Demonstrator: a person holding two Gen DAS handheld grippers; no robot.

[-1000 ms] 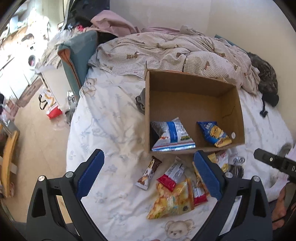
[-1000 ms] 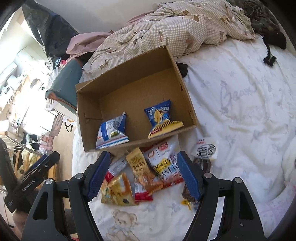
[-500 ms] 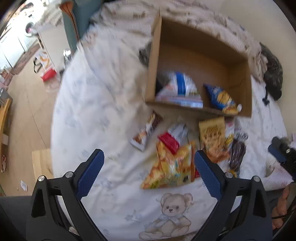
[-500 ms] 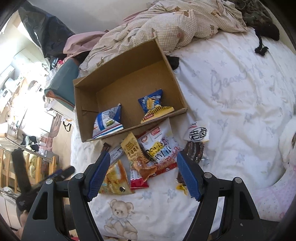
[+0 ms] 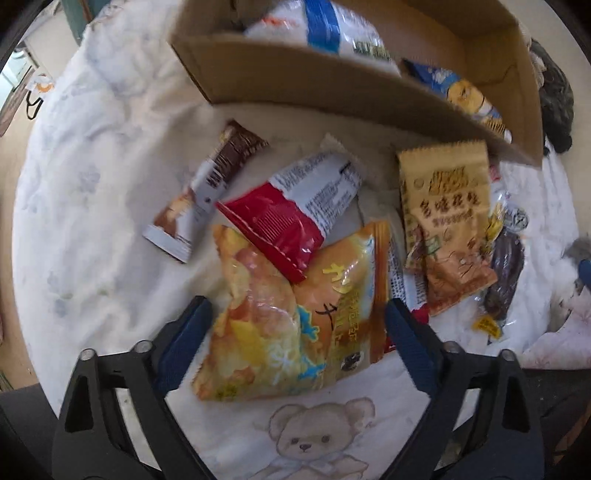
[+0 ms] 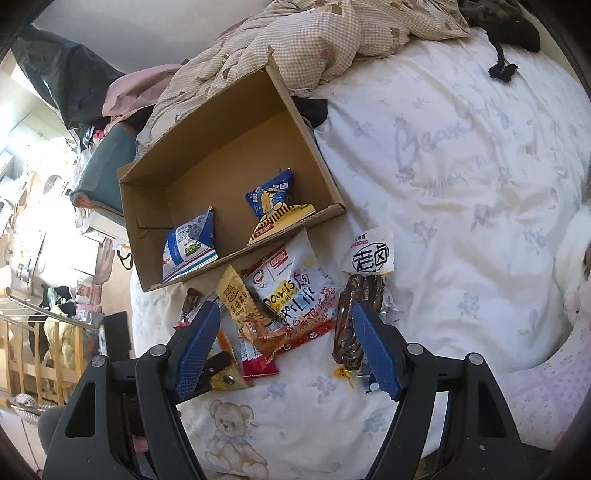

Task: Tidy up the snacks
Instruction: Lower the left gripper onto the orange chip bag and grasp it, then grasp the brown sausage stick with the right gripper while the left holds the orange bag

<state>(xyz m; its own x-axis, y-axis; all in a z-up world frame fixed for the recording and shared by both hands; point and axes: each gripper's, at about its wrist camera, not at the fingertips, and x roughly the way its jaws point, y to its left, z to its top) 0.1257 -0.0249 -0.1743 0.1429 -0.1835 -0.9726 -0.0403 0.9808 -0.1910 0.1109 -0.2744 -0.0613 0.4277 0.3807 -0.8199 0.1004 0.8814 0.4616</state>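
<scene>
Left hand-held gripper [image 5: 297, 325] lower, closing

Left tool [image 5: 295, 328] closing, right tool [image 6: 284, 332] open

white floral bedsheet [image 6: 461, 155] with teddy bear print [image 5: 317, 439], rumpled checked duvet [image 6: 295, 40], black garment [image 6: 506, 29]

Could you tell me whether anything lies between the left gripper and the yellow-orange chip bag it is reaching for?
Nothing visible does: the left gripper straddles the yellow-orange chip bag, jaws closing. A red-and-white packet overlaps only the bag's far corner.
</scene>
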